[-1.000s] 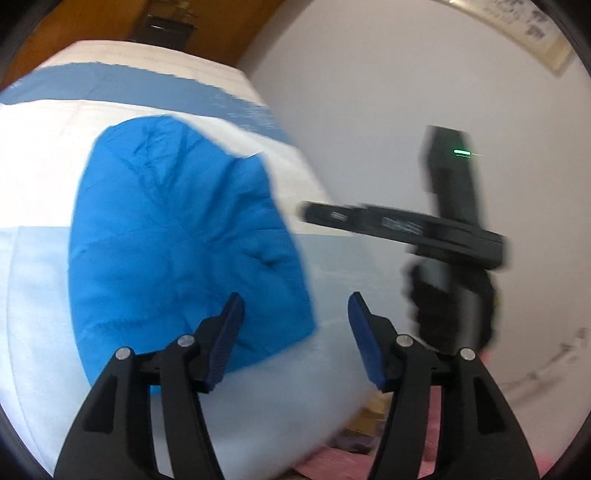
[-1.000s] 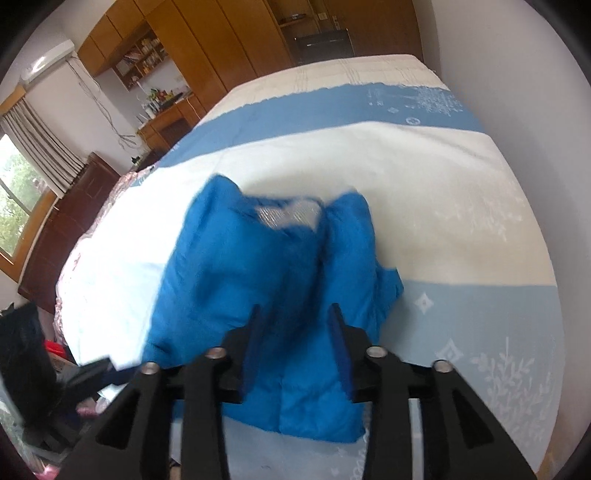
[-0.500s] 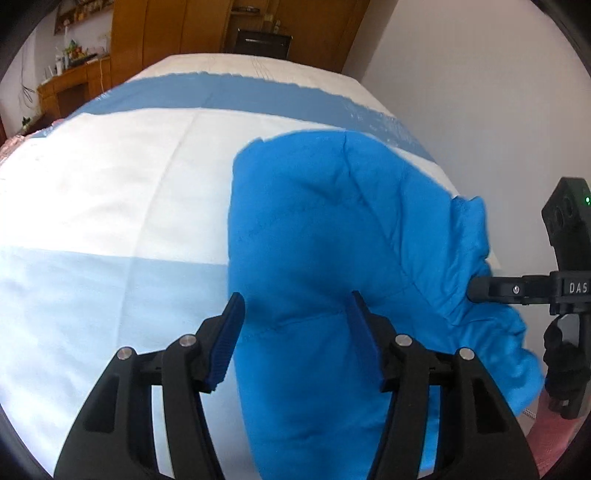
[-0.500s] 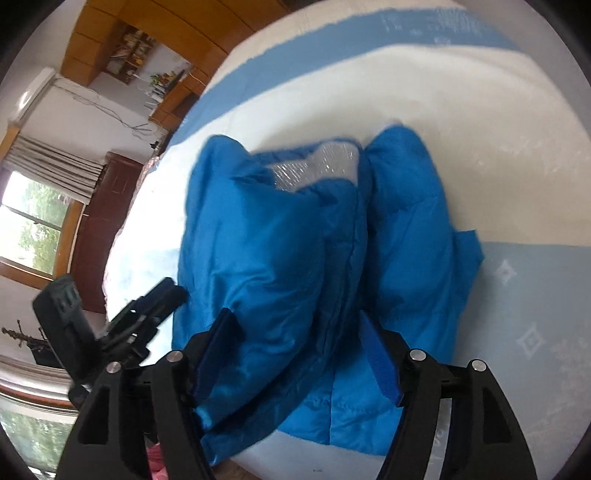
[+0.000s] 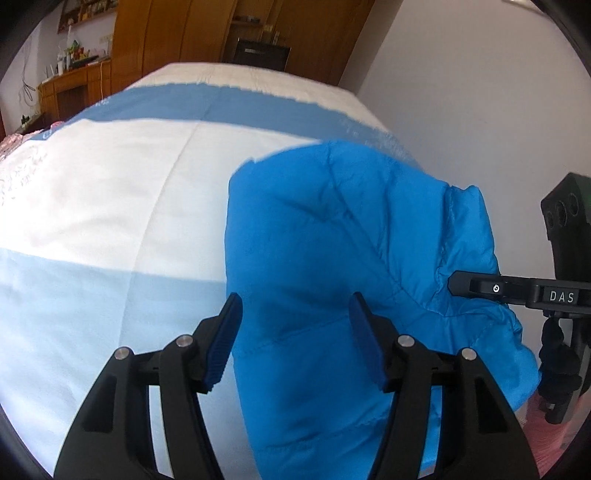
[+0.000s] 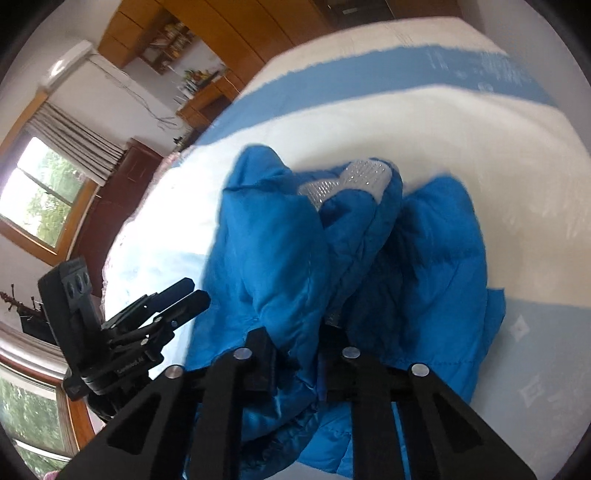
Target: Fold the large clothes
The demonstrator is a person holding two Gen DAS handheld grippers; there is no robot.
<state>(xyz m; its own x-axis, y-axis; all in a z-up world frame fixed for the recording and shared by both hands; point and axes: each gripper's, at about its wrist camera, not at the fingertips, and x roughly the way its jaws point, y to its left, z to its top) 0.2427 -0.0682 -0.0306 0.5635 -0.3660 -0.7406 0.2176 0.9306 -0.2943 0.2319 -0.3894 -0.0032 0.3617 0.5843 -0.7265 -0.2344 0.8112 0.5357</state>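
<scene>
Blue quilted puffer jacket [image 5: 332, 258] lying on bed w/ white-and-blue striped quilt [image 5: 110, 206], near the bed's near edge, right side close to white wall [image 5: 461, 92]. In right wrist view, jacket [image 6: 406, 266] partly folded, bunched lengthwise; silver-grey lining [image 6: 354, 181] showing at collar end, far from camera.

Left gripper [image 5: 295, 336]: jaws spread wide, blue pads [image 5: 225, 336] apart, nothing between them; hovering above jacket's near left edge. Seen from right wrist view as left gripper [image 6: 184, 299] just beside jacket's left side, fingers parted, no cloth in them.

Right gripper [image 6: 310, 350]: fingers close together, a fold of jacket fabric bunched between them at the near hem – clenched on the jacket. From left wrist view, right gripper [image 5: 458, 286] reaching in from right, tip pressed into jacket's right edge; cloth puckered round the tip.

Bkgd: wooden wardrobes [image 5: 184, 33] past far end of bed, window w/ curtain [image 6: 48, 184] at left, dark wood cabinet [image 6: 122, 199] beside bed.
</scene>
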